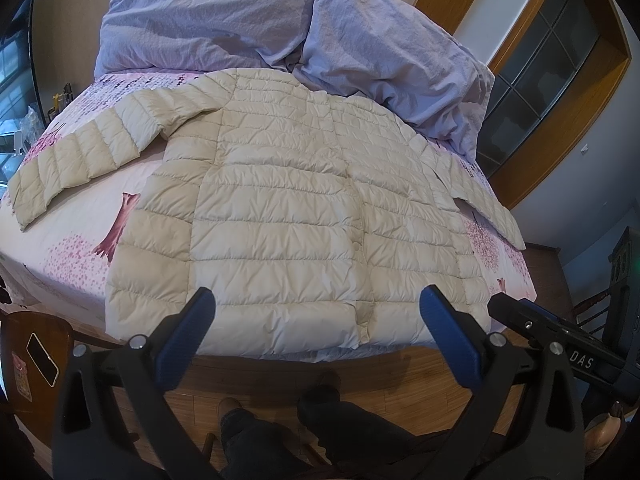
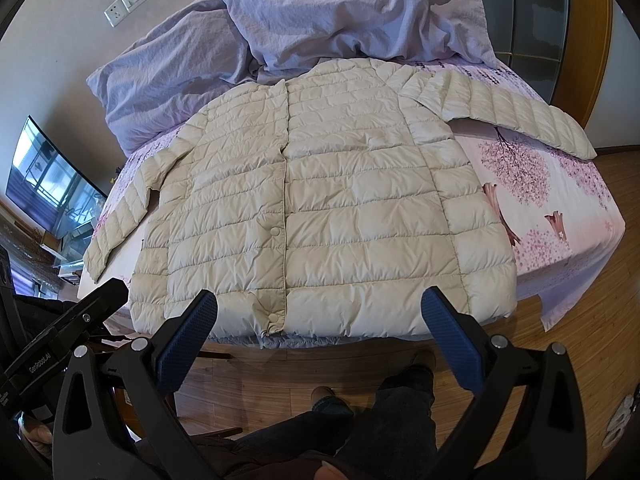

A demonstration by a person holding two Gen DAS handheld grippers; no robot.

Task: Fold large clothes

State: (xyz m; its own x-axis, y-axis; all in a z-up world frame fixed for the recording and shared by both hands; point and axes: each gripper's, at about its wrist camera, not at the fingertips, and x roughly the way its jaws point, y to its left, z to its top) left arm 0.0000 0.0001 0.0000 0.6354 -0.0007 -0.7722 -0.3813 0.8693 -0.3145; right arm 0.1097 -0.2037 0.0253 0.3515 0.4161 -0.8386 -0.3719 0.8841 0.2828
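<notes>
A cream quilted puffer jacket (image 1: 288, 200) lies flat and face up on the bed, front snapped shut, both sleeves spread outward, hem at the near edge. It fills the middle of the right wrist view (image 2: 320, 208) too. My left gripper (image 1: 318, 300) is open and empty, held above the hem. My right gripper (image 2: 320, 300) is open and empty, also just above the hem. The right gripper's body shows at the right of the left wrist view (image 1: 560, 340).
The bed has a pink blossom-print sheet (image 1: 80, 240). Two lilac pillows (image 1: 280, 16) lie beyond the jacket's collar. A phone (image 1: 42, 354) lies on a dark wooden stool at the left. Wooden floor (image 2: 560, 360) and the person's legs are below the grippers.
</notes>
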